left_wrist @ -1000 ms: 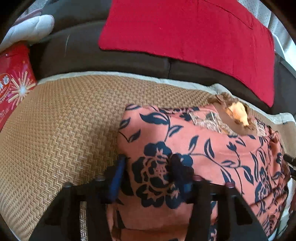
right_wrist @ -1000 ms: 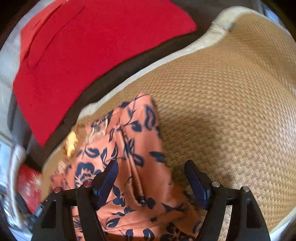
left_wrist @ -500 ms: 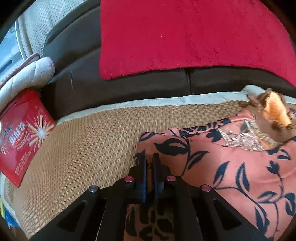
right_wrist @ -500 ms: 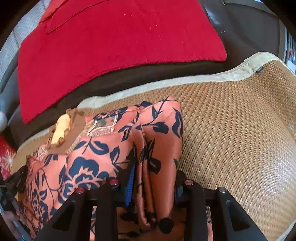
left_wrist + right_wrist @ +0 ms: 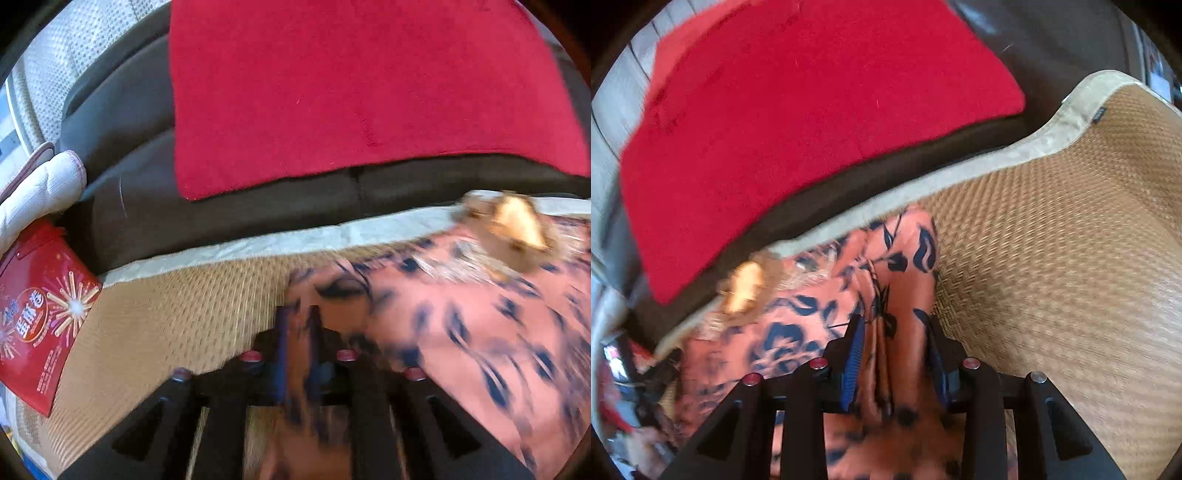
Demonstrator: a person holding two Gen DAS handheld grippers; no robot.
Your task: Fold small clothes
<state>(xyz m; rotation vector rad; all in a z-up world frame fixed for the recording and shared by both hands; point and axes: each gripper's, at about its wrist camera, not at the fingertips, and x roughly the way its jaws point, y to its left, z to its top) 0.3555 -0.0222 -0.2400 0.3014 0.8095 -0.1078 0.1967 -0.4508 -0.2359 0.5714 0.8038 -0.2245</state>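
A small salmon-pink garment with a dark blue flower print [image 5: 461, 314] lies on a woven straw mat [image 5: 177, 317]. Its brown lace neckline with a yellow patch [image 5: 517, 225] points toward the sofa back. My left gripper [image 5: 298, 314] is shut on the garment's left edge. In the right wrist view the same garment [image 5: 798, 332] is bunched, and my right gripper [image 5: 894, 325] is shut on a thick fold of its right edge. Both views are motion-blurred.
A red cloth [image 5: 362, 88] drapes over the dark brown sofa back [image 5: 122, 122]. A red printed box [image 5: 37, 310] lies at the mat's left edge, with a white padded cushion [image 5: 37, 188] behind it. The mat [image 5: 1071, 258] stretches out right of the garment.
Both grippers went from open around the garment's edges to shut on the fabric. They now lift and pull it, with the cloth blurring and the view tilting up toward the sofa back.
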